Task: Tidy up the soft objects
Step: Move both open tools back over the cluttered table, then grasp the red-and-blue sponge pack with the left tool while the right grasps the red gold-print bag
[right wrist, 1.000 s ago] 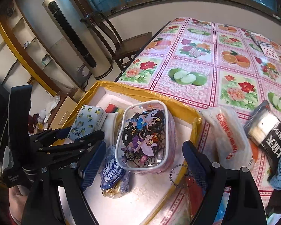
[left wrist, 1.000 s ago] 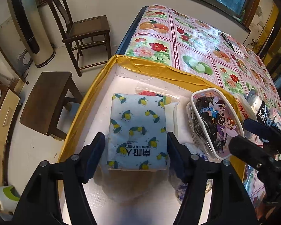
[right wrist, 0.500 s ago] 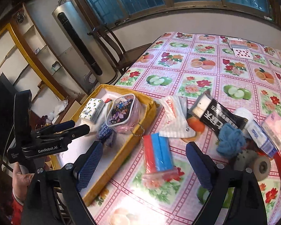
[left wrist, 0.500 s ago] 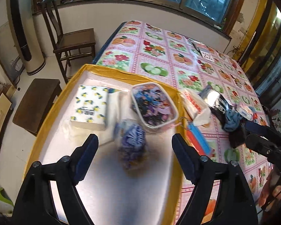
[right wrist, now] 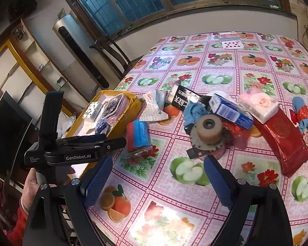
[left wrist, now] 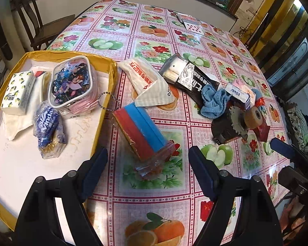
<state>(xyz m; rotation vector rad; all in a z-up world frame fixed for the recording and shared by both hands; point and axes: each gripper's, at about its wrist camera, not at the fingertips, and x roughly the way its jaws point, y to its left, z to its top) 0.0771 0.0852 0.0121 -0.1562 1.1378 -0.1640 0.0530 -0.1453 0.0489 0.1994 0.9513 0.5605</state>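
Left gripper (left wrist: 147, 170) is hovering released, empty, over the red-and-blue sponge pack (left wrist: 140, 130) lying just beside the yellow tray (left wrist: 104, 94); right gripper (right wrist: 158, 176) is likewise gaping.

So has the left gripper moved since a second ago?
Yes. The left gripper has pulled back out of the yellow-rimmed white tray and swung right; it now hangs open over the red and blue bagged pack on the tablecloth.
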